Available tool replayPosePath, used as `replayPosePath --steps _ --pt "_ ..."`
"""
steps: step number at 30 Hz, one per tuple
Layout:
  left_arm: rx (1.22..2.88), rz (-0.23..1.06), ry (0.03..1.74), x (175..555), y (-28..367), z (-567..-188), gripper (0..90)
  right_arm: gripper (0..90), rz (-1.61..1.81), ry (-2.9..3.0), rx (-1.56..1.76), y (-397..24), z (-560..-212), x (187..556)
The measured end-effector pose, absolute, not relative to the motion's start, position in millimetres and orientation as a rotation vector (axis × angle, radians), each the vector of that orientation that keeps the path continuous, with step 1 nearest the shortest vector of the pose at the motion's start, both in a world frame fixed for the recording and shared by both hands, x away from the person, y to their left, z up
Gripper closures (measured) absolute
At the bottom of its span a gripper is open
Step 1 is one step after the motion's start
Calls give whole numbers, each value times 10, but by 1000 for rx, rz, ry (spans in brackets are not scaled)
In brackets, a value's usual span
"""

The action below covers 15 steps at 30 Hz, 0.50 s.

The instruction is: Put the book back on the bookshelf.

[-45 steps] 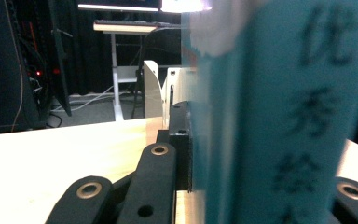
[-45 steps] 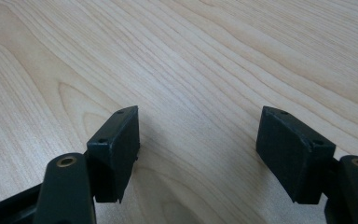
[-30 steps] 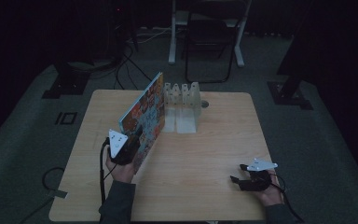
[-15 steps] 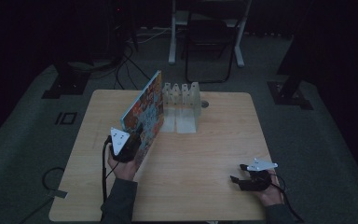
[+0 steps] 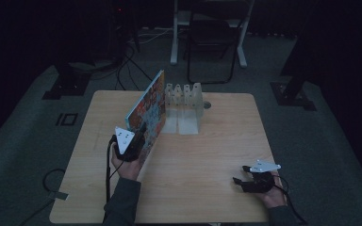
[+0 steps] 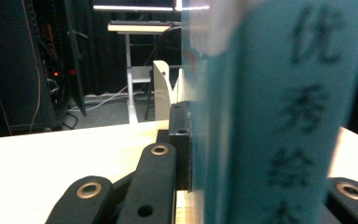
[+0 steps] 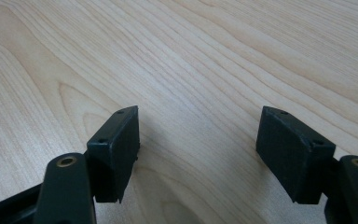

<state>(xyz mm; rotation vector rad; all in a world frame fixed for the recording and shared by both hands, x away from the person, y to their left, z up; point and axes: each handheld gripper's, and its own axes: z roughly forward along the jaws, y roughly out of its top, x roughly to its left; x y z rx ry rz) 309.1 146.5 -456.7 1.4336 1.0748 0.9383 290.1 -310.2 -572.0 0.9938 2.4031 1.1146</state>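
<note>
A colourful picture book (image 5: 150, 107) stands on its lower edge on the wooden table (image 5: 217, 141), tilted and leaning toward the left. My left gripper (image 5: 140, 135) is shut on its near end. In the left gripper view the book's teal spine (image 6: 270, 116) with printed characters sits between the black jaws of the left gripper (image 6: 261, 154). My right gripper (image 5: 241, 174) rests low at the table's front right, held in a hand. Its jaws stand open over bare wood, as the right gripper (image 7: 198, 144) view shows.
A white slotted rack (image 5: 185, 101) stands at the back middle of the table, just right of the book's far end. A small round hole (image 5: 207, 105) lies beside it. Chairs, stands and cables fill the dark floor beyond.
The left hand with the book has shifted only slightly away from the person. The right hand has stayed where it was.
</note>
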Motion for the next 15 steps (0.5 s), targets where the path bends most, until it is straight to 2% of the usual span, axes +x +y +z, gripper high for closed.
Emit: replayPosePath --steps 15 --pt "1430 955 1080 3180 1384 -4616 810 295 1114 2404 993 -3103 -5720 2901"
